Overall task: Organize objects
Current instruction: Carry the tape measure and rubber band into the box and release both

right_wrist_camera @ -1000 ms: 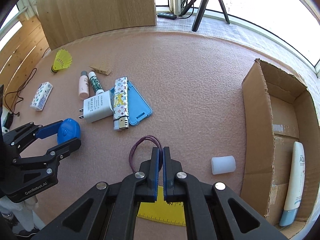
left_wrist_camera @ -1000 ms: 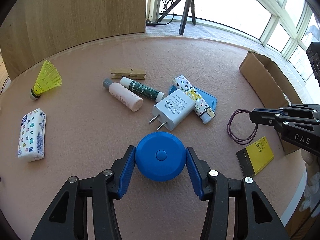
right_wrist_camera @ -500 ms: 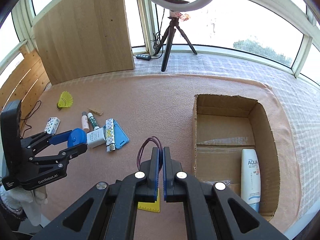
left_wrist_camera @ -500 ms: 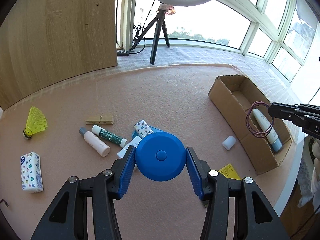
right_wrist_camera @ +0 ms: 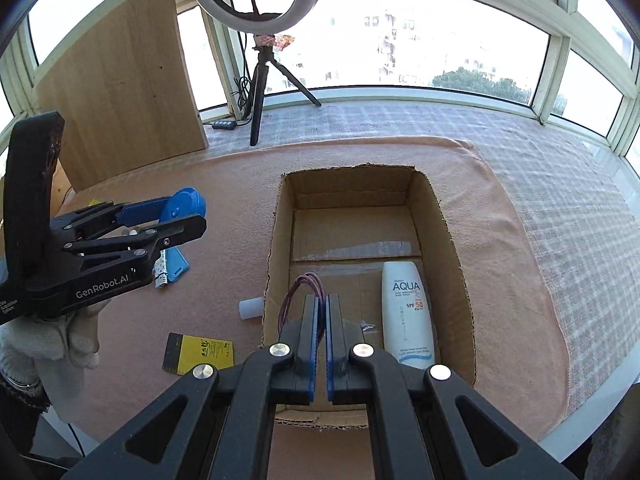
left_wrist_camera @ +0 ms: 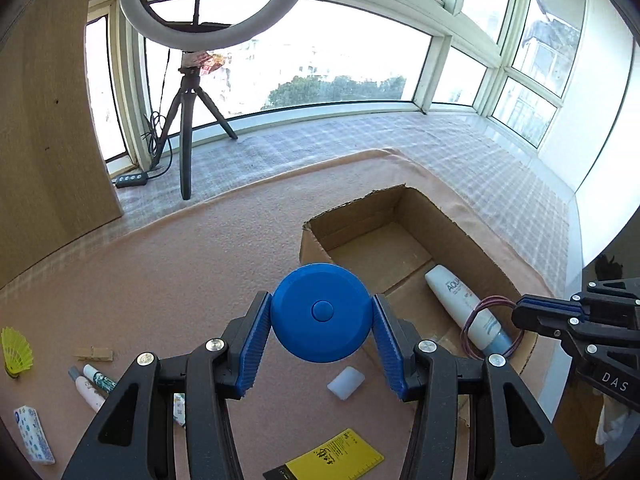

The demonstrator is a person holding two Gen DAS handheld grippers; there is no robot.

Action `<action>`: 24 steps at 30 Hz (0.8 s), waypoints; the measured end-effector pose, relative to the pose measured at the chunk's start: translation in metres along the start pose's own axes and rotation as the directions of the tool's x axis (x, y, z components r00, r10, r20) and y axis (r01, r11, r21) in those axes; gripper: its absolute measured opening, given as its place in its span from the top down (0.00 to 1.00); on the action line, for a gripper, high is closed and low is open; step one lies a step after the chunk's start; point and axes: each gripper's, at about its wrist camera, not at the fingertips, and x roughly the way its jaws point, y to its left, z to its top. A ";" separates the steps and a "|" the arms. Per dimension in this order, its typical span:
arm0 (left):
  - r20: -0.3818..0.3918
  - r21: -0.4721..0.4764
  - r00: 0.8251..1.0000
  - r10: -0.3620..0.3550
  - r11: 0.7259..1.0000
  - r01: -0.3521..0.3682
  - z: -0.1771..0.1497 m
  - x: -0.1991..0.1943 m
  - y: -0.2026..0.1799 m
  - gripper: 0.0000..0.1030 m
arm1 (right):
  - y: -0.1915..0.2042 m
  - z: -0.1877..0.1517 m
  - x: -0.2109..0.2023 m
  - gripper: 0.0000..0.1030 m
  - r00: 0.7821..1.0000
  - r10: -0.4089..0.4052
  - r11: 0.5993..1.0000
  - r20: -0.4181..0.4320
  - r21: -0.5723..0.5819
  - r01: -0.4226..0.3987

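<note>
- On the desk's (left_wrist_camera: 168, 280) far-left edge, well apart from the box, lie loose small things: a yellow feathered shuttlecock (left_wrist_camera: 15, 350), a wooden clothespin (left_wrist_camera: 94, 354), two slim tubes and a printed tissue pack (left_wrist_camera: 34, 436).
- The left tool (left_wrist_camera: 323, 330) holds a round blue case (left_wrist_camera: 320, 312), smooth hard plastic with a centre button, between ribbed blue pads. It hangs above the peach fleece cloth; the cardboard box (left_wrist_camera: 472, 240) lies ahead and to its right.
- A small white cap (left_wrist_camera: 346, 383) and a yellow card (left_wrist_camera: 340, 460) rest on the cloth just outside the box's near-left wall.
- The box is open-topped and rough-edged, its long axis running away from the right tool's camera. A white sunscreen tube (right_wrist_camera: 408, 312) lies lengthwise along its right side.
- The right tool (right_wrist_camera: 320, 320), jaws nearly closed, pinches a thin purple elastic loop (right_wrist_camera: 304, 292) that appears to hang over the box's near-left floor; this hand is nearer, and the drop looks almost straight down.
</note>
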 end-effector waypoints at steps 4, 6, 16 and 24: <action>-0.013 0.031 1.000 -0.014 0.999 0.015 0.015 0.023 -0.025 0.48 | -0.014 -0.007 0.006 0.97 1.000 0.009 1.000 -0.018 0.022 -0.009; -0.027 0.040 0.999 -0.017 0.999 0.019 0.020 0.035 -0.035 0.48 | -0.017 -0.011 0.009 0.97 1.000 0.011 1.000 -0.026 0.025 -0.010; -0.086 0.058 0.996 -0.034 0.998 0.039 0.028 0.071 -0.064 0.37 | -0.020 -0.022 0.019 0.74 0.998 0.003 1.000 -0.061 -0.004 -0.003; -0.069 0.044 0.997 -0.026 0.999 0.029 0.027 0.063 -0.058 0.31 | -0.014 -0.027 0.014 0.47 0.999 -0.001 1.000 -0.035 -0.014 0.001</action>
